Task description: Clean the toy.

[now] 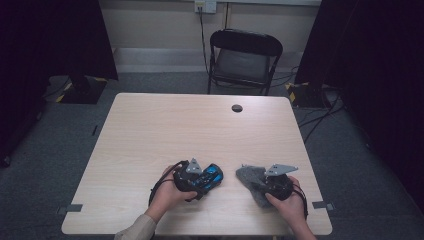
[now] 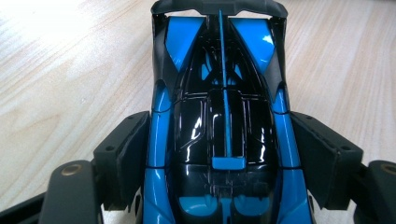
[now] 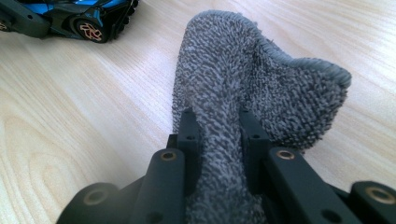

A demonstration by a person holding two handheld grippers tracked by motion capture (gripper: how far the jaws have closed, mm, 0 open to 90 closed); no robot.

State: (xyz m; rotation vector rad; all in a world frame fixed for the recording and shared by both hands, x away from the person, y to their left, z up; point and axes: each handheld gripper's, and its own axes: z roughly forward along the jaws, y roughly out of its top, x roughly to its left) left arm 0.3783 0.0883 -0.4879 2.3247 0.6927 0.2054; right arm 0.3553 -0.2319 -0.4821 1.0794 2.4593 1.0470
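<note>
Toy car (image 2: 219, 130) sits on the table (image 1: 150, 130), left of the grey cloth (image 3: 243, 93), left claw (image 2: 219, 154) clamped across its flanks. Right claw (image 3: 219, 135) pinches the cloth; wipe gently while steadying the car.

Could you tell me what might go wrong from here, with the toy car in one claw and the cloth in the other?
The toy car has a glossy body and sits between the left claw pads, so it could slip or roll away. The right claw pinches only a fold of the grey cloth; wiping could pull it free.
</note>
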